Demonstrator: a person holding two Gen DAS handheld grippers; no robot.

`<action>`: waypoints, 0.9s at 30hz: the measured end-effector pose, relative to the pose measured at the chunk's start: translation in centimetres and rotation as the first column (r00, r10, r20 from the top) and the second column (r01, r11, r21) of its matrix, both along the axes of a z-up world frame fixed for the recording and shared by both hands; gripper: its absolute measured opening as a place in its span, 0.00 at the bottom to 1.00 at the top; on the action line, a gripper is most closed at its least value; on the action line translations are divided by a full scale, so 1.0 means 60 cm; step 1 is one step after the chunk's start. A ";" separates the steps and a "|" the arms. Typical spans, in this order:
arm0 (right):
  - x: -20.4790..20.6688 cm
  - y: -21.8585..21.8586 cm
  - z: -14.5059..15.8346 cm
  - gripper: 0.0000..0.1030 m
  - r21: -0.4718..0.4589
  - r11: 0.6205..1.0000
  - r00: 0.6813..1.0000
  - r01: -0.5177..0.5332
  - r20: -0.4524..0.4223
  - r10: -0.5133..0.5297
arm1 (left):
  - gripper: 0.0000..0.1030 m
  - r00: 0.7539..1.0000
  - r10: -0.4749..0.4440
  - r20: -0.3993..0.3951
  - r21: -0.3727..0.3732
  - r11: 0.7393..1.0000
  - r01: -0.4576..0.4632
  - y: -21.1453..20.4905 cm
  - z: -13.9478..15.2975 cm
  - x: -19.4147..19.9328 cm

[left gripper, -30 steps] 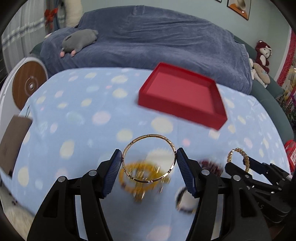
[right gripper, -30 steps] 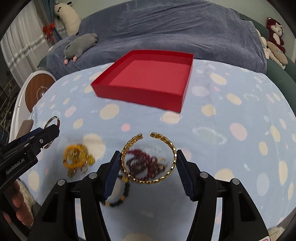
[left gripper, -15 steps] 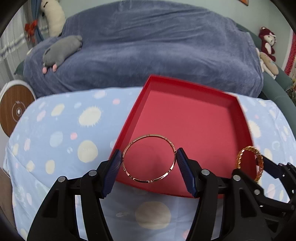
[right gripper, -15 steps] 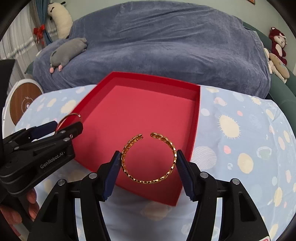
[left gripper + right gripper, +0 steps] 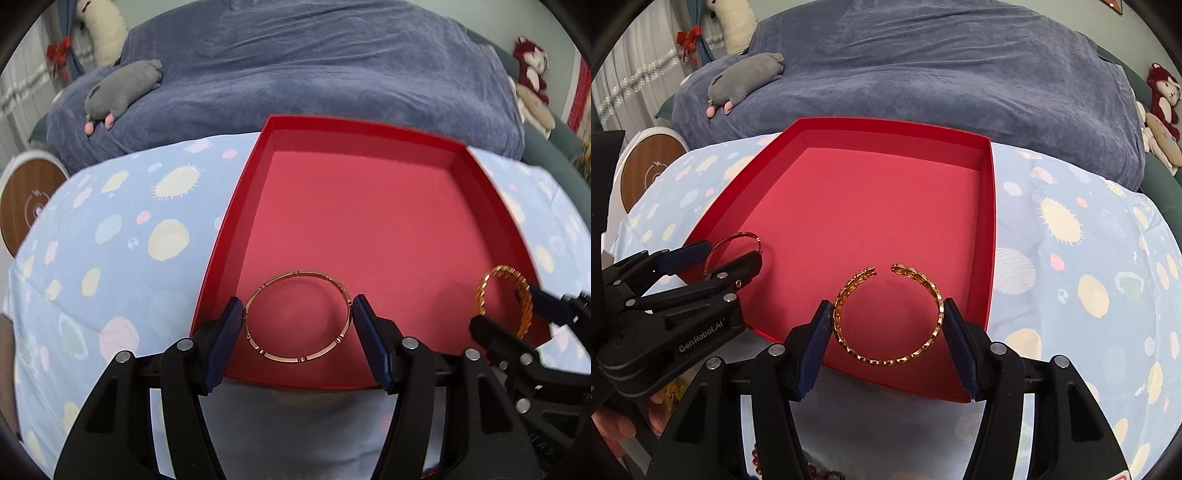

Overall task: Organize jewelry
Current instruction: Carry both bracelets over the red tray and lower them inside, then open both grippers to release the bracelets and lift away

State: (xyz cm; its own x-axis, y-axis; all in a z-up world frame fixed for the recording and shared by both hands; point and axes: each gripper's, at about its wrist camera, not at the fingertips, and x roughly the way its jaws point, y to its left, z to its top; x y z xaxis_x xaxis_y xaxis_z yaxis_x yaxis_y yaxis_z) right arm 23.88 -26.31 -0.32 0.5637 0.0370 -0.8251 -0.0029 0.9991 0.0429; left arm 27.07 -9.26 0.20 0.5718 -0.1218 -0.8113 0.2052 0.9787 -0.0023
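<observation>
In the left wrist view, the left gripper (image 5: 297, 319) clamps a thin rose-gold bangle (image 5: 297, 315) between its pads, above the near end of the red tray (image 5: 236, 206), whose floor is bare.

In the right wrist view, the right gripper (image 5: 888, 319) grips an open gold chain cuff (image 5: 888, 315) over the tray's near edge. Neither piece is set down yet. At the bottom edge, beads (image 5: 812, 472), probably more jewelry, lie on the spotted cloth (image 5: 1089, 258).

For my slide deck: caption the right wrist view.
Right gripper holds an open gold cuff over the red tray.
</observation>
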 end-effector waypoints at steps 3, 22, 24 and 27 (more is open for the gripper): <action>0.019 -0.006 0.027 0.56 0.018 1.000 0.999 0.014 0.034 -0.015 | 0.57 1.000 0.014 0.019 -0.037 0.999 -0.013 -0.002 0.025 0.023; 0.243 -0.061 -0.003 0.57 0.044 0.990 0.990 0.137 -0.040 -0.136 | 0.68 1.000 0.012 0.027 0.020 1.000 -0.013 -0.071 0.031 0.224; 0.239 -0.063 -0.002 0.57 0.046 0.989 0.990 0.141 -0.033 -0.140 | 0.75 0.999 0.023 0.031 0.020 1.000 -0.023 -0.069 0.030 0.224; 0.225 -0.068 0.013 0.58 0.056 0.988 0.989 0.145 -0.006 -0.145 | 0.76 0.999 0.024 0.038 0.008 1.000 -0.024 -0.064 0.036 0.214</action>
State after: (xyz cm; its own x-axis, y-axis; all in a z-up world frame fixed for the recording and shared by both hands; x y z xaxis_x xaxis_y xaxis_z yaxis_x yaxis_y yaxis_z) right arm 37.38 -30.38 0.47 0.5649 0.0009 -0.8252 0.1419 0.9850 0.0983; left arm 39.90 -13.13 2.36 0.6046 -0.1008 -0.7902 0.1812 0.9834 0.0132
